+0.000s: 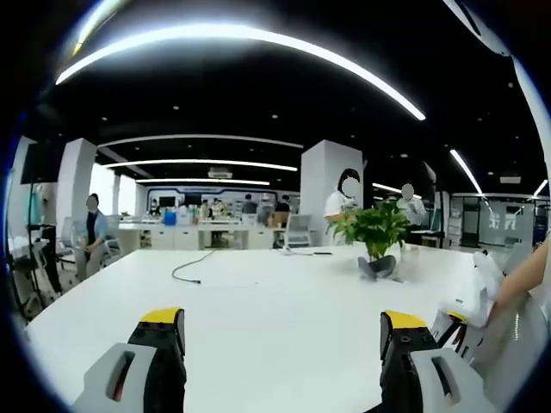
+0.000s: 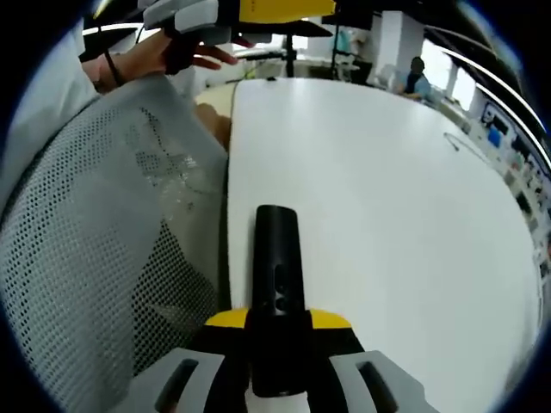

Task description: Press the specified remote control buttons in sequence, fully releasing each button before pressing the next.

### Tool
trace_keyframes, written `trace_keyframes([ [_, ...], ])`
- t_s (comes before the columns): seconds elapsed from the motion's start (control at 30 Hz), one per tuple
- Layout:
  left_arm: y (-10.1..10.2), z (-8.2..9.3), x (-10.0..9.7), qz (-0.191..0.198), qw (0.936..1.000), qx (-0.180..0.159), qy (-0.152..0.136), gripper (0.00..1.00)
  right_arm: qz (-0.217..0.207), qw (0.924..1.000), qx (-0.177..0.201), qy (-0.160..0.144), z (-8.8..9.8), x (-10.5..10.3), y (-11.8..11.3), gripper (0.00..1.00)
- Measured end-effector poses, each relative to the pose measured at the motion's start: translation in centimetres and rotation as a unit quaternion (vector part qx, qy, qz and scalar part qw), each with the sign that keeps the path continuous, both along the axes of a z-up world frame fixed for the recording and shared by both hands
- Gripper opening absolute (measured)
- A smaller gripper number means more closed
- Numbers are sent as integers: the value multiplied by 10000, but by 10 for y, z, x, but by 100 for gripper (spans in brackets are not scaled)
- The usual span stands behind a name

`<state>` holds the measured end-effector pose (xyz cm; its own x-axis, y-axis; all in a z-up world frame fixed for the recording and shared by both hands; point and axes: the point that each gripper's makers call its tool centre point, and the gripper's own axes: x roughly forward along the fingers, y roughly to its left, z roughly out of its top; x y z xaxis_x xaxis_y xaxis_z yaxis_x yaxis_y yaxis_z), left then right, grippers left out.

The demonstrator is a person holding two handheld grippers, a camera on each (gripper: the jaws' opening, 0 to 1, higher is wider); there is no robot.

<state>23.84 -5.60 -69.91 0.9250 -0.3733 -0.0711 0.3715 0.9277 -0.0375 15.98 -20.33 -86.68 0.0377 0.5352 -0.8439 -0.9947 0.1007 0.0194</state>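
Here the right gripper (image 2: 277,331) clamps a black remote (image 2: 276,284), its lower end hidden between the jaws; left gripper (image 1: 280,331) jaws gape wide.

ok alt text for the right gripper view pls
The right gripper is shut on a black remote control, held above the edge of a white table. A hand and white mesh fabric lie to the left.

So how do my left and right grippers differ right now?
The left gripper has its jaws spread wide apart with nothing between them; the right gripper is shut on the black remote. The left looks level across the white table; the right looks down at it. Both have yellow-tipped jaws.
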Motion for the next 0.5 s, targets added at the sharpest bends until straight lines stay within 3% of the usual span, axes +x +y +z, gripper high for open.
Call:
trace_keyframes([
  [0.5,-4,0,-1,-69,9999,71,21,97,103,9998,-150,-73,-1,18,0,21],
])
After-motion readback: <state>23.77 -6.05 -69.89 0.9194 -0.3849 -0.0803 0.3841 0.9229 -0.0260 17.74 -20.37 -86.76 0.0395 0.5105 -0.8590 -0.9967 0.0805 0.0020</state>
